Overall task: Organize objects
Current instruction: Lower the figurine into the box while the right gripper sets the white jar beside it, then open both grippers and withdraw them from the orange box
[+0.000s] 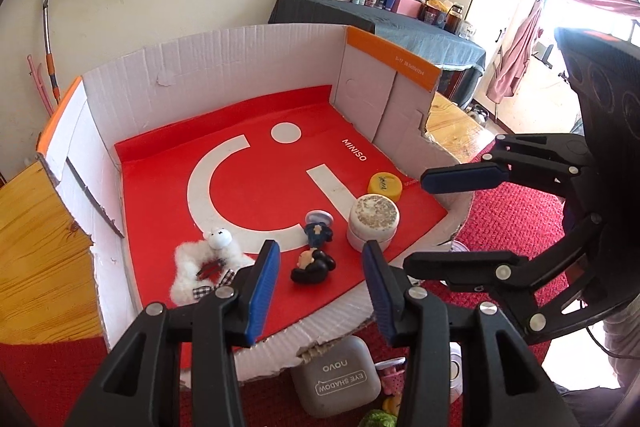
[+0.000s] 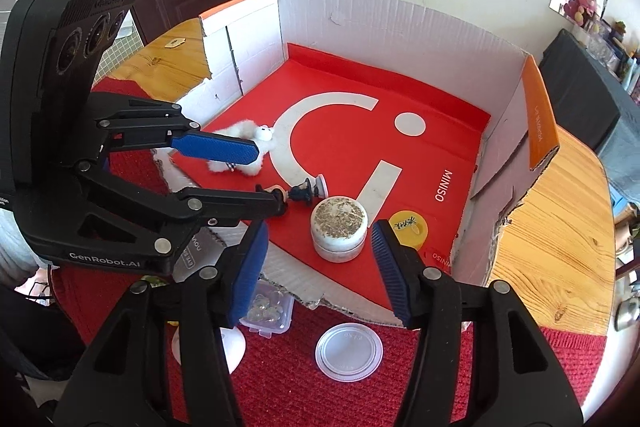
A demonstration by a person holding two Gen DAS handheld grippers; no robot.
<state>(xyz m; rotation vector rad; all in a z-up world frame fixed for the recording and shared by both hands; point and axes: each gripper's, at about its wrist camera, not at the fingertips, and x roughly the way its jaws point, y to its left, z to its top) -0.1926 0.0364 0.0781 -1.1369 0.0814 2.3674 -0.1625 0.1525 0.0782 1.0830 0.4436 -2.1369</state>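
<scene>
Blue-padded fingers (image 1: 262, 291) of the left gripper (image 1: 320, 291) are seen held apart and empty above the near edge of a cardboard box (image 1: 208, 47), with a small dark figurine (image 1: 314, 265) lying between them on the box floor. Fingers of the right gripper (image 2: 316, 267) are likewise spread, nothing clamped, framing a round white jar (image 2: 339, 229) with a speckled lid. Beside the jar, a yellow cap (image 2: 408, 227) is set near the right wall, and a fluffy white toy (image 1: 210, 263) is laid toward the left. A red sheet marked MINISO (image 1: 240, 167) lines the box floor. The box is placed on a wooden table (image 2: 560, 227) partly covered by a red knitted mat (image 2: 440, 367), where a grey eye-shadow case (image 1: 336, 377) and a clear lid (image 2: 349, 351) are left outside. A cluttered side table (image 1: 400, 23) and pink curtain (image 1: 532, 39) are visible beyond.
</scene>
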